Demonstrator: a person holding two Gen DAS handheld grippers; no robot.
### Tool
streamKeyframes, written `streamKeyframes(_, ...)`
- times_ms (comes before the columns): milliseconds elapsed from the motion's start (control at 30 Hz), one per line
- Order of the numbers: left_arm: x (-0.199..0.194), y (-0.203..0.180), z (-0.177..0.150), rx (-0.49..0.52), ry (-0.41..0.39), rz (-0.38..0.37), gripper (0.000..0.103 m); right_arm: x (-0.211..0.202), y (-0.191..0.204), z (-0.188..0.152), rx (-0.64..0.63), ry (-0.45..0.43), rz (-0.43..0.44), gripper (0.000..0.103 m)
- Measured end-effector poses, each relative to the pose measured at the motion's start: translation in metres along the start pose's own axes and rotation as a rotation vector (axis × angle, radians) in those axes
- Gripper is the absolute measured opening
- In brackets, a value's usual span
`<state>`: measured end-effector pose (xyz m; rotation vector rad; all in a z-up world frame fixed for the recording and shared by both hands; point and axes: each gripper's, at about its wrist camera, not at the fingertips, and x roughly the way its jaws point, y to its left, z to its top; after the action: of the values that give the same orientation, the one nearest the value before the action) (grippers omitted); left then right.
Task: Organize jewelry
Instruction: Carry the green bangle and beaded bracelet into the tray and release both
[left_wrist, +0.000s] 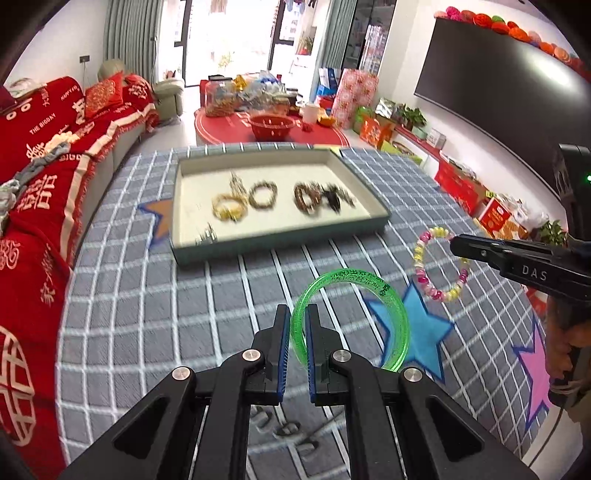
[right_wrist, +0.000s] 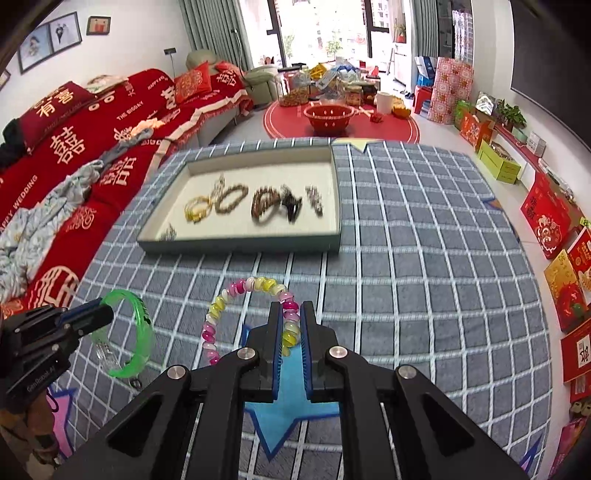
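My left claw (left_wrist: 296, 334) is pinching a see-through green plastic bangle (left_wrist: 351, 317) by its rim. My right claw (right_wrist: 290, 332) is pressed tight on a stretchy bracelet of pink, yellow and white beads (right_wrist: 243, 317). Both rings hang up in the air, on the near side of the flat grey tray with the cream inside (left_wrist: 380, 216), above the grey checked cloth on the tabletop (left_wrist: 166, 314).

I hold each ring by one thin side so that the rest hangs free and I can set it down flat.

The tray is where the jewelry goes, I think. It already has a yellow bracelet (left_wrist: 227, 208), brown bead bracelets (left_wrist: 263, 194) and some dark pieces lying in a row along its middle. They look blurry, so I cannot tell them all apart. The tray's near part is mostly bare, so I think my two rings could fit there without bumping the others.
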<state>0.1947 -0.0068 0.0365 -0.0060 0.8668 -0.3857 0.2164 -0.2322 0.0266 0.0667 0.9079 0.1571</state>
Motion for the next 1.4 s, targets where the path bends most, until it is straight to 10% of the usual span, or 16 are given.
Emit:
streamKeyframes(800,0.061,0.042,0.101,-0.026,-0.035,0.101,0.021,0.064,0.001,0.124,0.049,-0.026,0.031,0.010)
streamKeyframes(1400,0.136,0.075,0.136,-0.094,0.004,0.172,0.021,0.142,-0.025,0.149,0.180,0.013,0.038,0.010)
